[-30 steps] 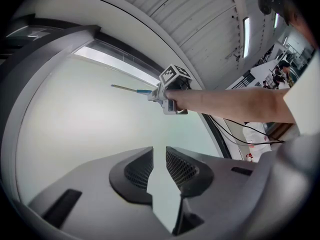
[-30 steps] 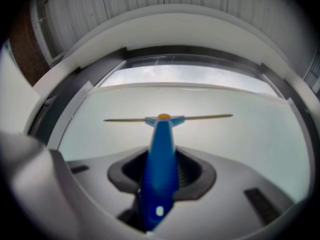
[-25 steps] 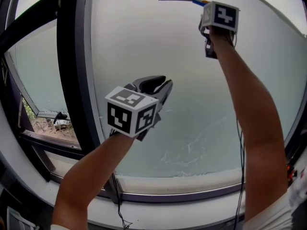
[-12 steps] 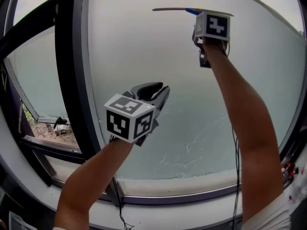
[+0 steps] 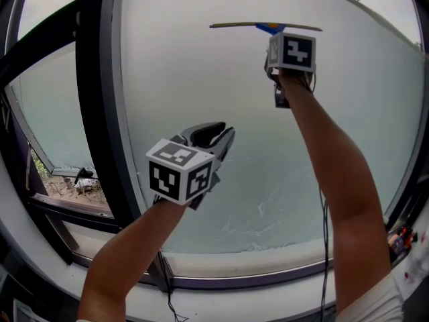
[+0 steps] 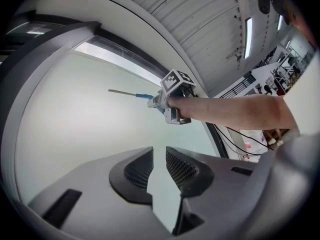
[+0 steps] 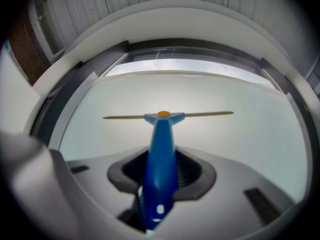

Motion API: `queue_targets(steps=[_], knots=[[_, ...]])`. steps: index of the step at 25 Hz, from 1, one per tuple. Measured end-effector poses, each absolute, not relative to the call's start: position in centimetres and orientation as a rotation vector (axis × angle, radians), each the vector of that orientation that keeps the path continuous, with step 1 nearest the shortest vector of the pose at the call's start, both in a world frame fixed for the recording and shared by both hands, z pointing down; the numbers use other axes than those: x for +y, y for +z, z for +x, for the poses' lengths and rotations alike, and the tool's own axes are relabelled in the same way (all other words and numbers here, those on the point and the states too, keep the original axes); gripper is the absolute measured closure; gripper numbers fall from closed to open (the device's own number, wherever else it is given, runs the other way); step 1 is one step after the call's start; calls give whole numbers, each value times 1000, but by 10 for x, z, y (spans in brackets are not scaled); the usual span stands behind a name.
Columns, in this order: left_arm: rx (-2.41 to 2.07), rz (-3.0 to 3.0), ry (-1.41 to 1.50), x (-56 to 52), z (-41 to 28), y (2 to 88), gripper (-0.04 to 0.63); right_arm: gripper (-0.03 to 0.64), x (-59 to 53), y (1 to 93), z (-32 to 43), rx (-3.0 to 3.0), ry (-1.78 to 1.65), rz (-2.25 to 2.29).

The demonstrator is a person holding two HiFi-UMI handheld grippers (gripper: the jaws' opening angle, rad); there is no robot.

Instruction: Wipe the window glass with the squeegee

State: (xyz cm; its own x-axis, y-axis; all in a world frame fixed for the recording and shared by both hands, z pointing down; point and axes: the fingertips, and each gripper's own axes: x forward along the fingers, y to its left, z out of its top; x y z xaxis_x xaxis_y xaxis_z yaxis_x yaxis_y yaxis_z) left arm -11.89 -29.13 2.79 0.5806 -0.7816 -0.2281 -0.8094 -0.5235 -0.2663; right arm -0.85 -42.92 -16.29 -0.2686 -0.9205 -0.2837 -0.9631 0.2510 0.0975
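Window glass (image 5: 201, 86) runs from the dark frame post (image 5: 100, 113) past the left gripper (image 5: 213, 136), its fingers a narrow gap apart on nothing, to the squeegee (image 5: 268, 27), blade level high on the pane, blue handle clamped in the fingers of the right gripper (image 7: 161, 166). At such a reach the blade could tilt or lift at one end on the pull down, leaving streaks. The pane looks hazy, with smears (image 5: 261, 211) near the sill (image 5: 248, 263), under a ribbed ceiling (image 6: 210, 14).

Occlusions:
right gripper (image 5: 280, 37) is covering the squeegee (image 5: 269, 27) handle in head view; clutter (image 5: 80, 176) outside is showing too small to identify.
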Motion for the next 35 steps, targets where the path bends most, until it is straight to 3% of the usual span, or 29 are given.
queue_targets(steps=[35], knots=[[1293,-2584,91,-286,-105,81,494,471,-430,-57,0,2426,296,-1848]])
